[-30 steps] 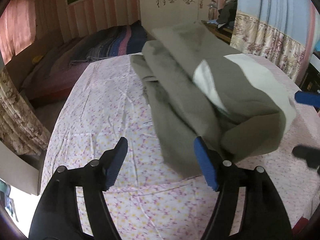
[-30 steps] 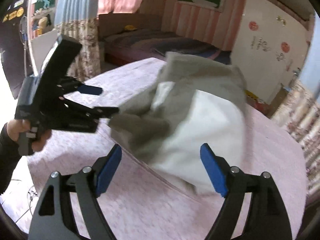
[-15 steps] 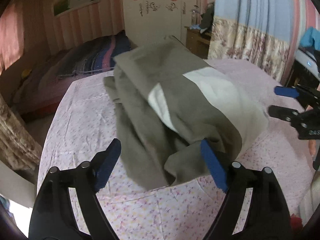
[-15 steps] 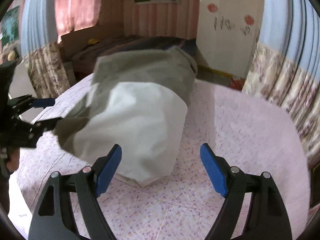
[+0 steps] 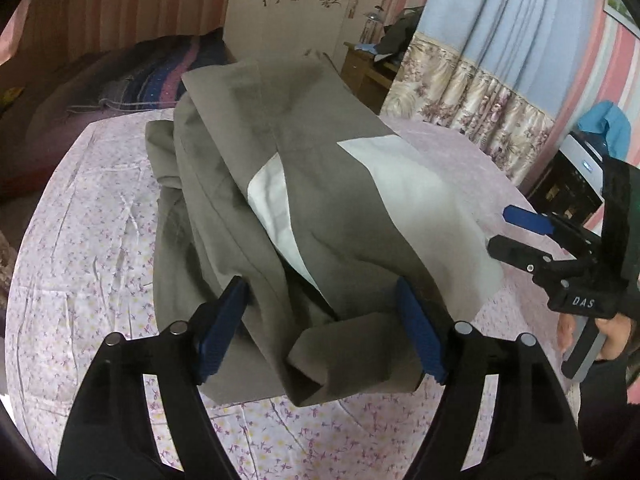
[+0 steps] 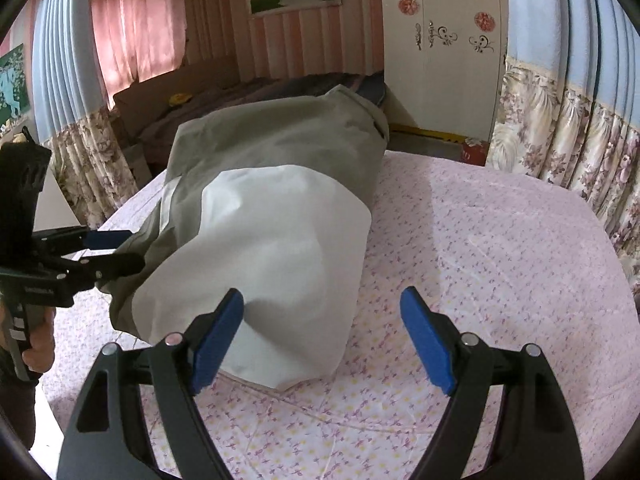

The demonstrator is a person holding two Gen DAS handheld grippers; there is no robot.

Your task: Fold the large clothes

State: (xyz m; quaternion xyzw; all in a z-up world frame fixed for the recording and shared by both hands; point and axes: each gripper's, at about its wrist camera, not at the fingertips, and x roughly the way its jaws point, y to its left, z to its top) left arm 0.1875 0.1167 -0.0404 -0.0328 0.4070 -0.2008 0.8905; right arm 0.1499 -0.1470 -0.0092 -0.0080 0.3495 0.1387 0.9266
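Settled since a second ago, grey-and-white garment (image 5: 320, 208) lies bunched on floral sheet (image 6: 500, 240) — both claws gape, gripping nothing.

My left gripper (image 5: 320, 328) points down at a slant, and its jaws, which have just been closing a little, stand wide apart. My right gripper (image 6: 322, 338) tilts down likewise, jaws wide. A hand (image 6: 40, 336) grips the left handle, another (image 5: 600, 330) the right.
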